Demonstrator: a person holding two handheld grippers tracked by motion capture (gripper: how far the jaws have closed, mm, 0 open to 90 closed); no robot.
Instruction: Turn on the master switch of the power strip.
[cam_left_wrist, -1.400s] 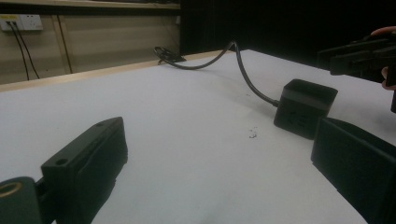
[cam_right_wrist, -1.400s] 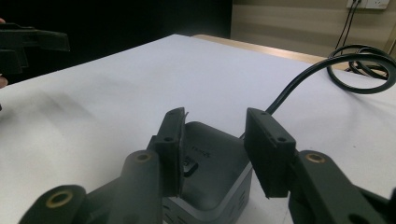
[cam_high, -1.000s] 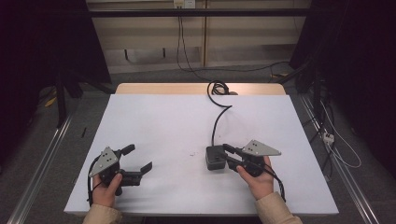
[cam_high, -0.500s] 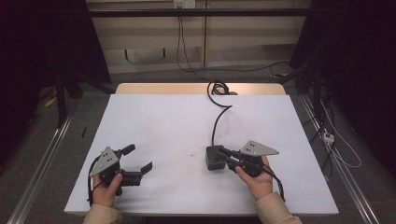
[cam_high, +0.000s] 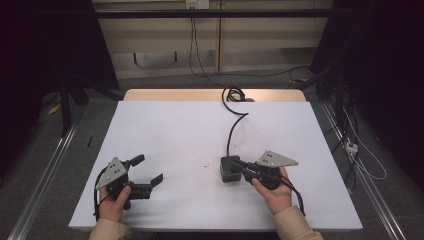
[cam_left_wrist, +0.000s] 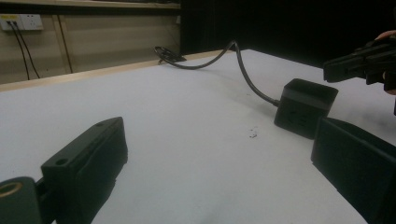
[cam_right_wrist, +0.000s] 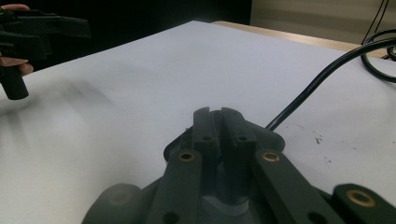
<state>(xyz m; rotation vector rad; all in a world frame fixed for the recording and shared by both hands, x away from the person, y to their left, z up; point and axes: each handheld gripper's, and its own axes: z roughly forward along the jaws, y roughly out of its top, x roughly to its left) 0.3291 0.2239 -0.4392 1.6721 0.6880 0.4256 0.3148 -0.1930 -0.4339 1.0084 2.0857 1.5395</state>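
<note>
A small black box (cam_high: 227, 172) with a black cable (cam_high: 231, 130) lies on the white table (cam_high: 175, 135), right of centre. My right gripper (cam_high: 236, 162) is shut, its jaws pointing left just over the box top; whether they touch it I cannot tell. In the right gripper view the jaws (cam_right_wrist: 215, 114) stand together with nothing between them, and the cable (cam_right_wrist: 317, 86) runs off behind them. My left gripper (cam_high: 148, 169) rests open near the front left, its jaws wide apart and empty. From the left gripper view (cam_left_wrist: 219, 130) the box (cam_left_wrist: 306, 105) lies ahead to the right.
The cable ends in a coil (cam_high: 235, 94) at the table's far wooden edge (cam_high: 200, 95). Metal rails (cam_high: 45, 180) run along the floor on both sides. A tiny speck (cam_high: 205, 165) marks the table's middle. Wall sockets (cam_left_wrist: 21, 21) sit beyond the table.
My right gripper has edged slightly left over the black box. The left gripper has stayed where it was.
</note>
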